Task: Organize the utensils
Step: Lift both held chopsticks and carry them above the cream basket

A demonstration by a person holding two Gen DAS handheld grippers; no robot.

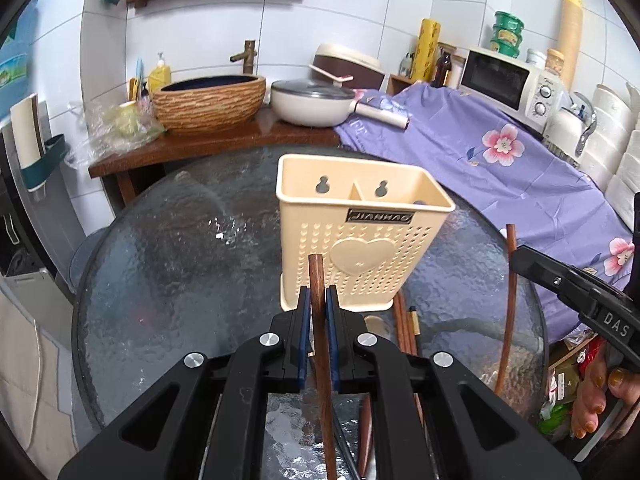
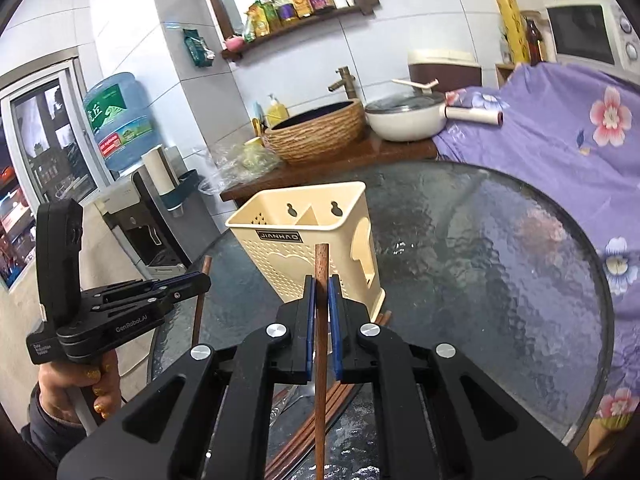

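1. Closest to each lens is a dark wooden chopstick pinched between blue pads: the left gripper (image 1: 319,296) is clamped on one chopstick (image 1: 320,340), and the right gripper (image 2: 321,284) is clamped on another chopstick (image 2: 321,320).
2. Both sticks stand close to upright, long axis vertical. The blunt squared end points up, just clear of the pads, and the shaft runs down past the jaws toward the table. In the left wrist view, the right-hand stick appears as a long, slightly bowed rod; its lower end is lost near the table edge.
3. Just beyond the sticks stands the cream utensil holder (image 1: 360,240), upright on the round glass table (image 1: 160,260), open top up, divided into two compartments. As far as the openings show, both compartments look almost empty; a small dark shape at one rim cannot be identified.
4. More chopsticks (image 2: 320,412) lie flat on the glass at the holder's base, beneath the grippers, long axes running roughly toward the holder. A pale spoon-like piece (image 1: 376,326) lies beside them; I cannot tell exactly what it is.
5. My judgement: the job is at an early stage. Two sticks are lifted but not yet over the openings, nothing is plainly stowed, and the loose bundle on the table is left to gather.
6. Further out are a purple floral cloth (image 1: 500,168) and a woven basin (image 1: 208,100).
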